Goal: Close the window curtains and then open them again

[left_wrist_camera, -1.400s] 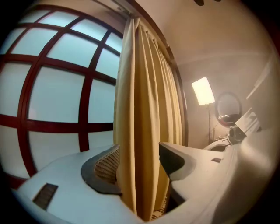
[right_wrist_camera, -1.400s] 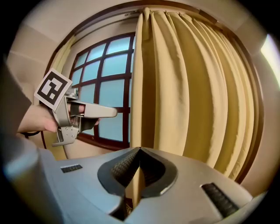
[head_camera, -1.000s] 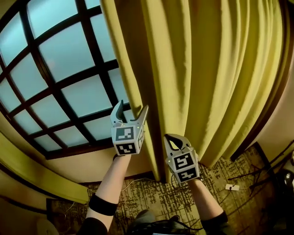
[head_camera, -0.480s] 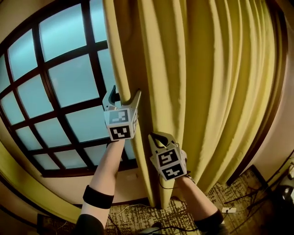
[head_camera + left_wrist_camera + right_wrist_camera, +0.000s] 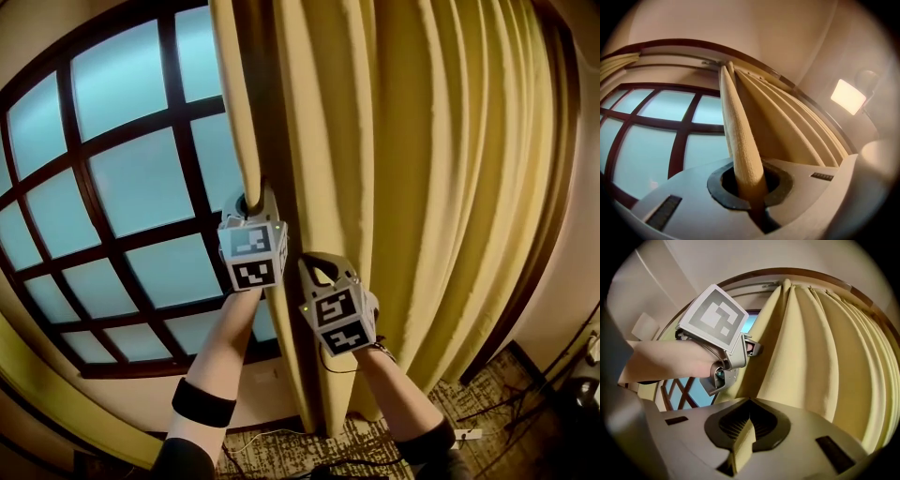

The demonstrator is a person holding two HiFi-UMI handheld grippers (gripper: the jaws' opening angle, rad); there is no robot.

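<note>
L gripper (image 5: 253, 199) has just closed its jaws on the curtain (image 5: 422, 187) edge. R gripper (image 5: 315, 266), just below, pinches a fold. Cloth's prob soft, light, drapey, so hold the leading edge.

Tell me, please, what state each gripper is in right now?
The left gripper has just closed; it is shut on the curtain edge.
The right gripper is shut on a fold of the curtain.
</note>
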